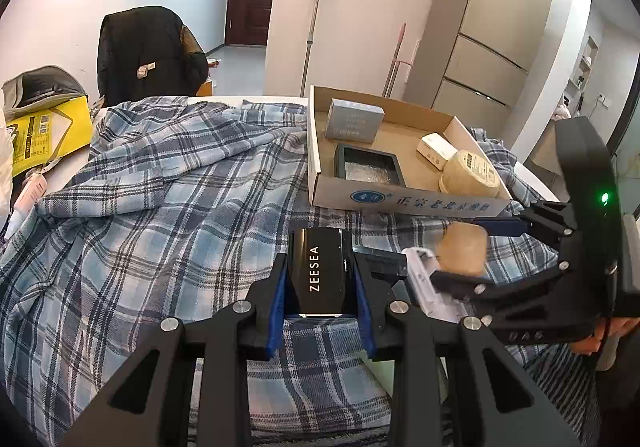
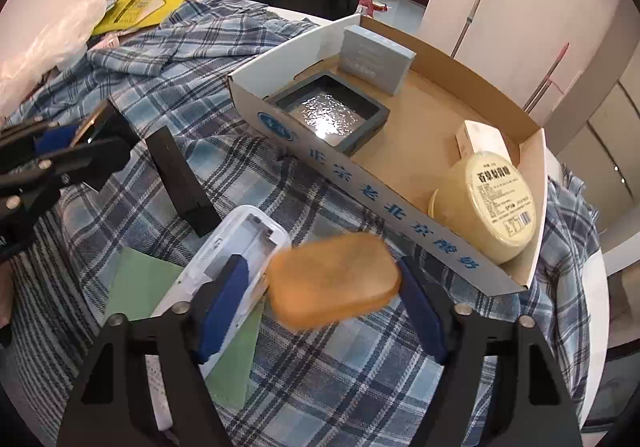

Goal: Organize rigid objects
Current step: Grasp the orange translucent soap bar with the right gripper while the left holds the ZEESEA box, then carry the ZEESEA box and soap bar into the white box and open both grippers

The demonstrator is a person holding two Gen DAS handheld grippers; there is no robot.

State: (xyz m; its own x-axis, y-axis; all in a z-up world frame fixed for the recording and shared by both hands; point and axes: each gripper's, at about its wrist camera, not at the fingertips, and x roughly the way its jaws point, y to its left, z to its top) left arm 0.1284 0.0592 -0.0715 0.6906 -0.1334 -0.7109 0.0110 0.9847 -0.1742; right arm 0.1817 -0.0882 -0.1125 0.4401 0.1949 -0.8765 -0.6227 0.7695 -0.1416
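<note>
My left gripper is shut on a black box marked ZEESEA, held just above the plaid cloth. A tan oval bar shows blurred between the fingers of my right gripper. There is a gap between the bar and the left pad, so the jaws stand open around it. The same bar appears in the left wrist view inside the right gripper. Just behind stands the open cardboard box, holding a grey carton, a dark square tray, a white packet and a round cream tub.
A white plastic case, a long black box and a green card lie on the plaid cloth near my right gripper. Yellow packaging and bags sit at the far left. A chair with a dark jacket stands behind the table.
</note>
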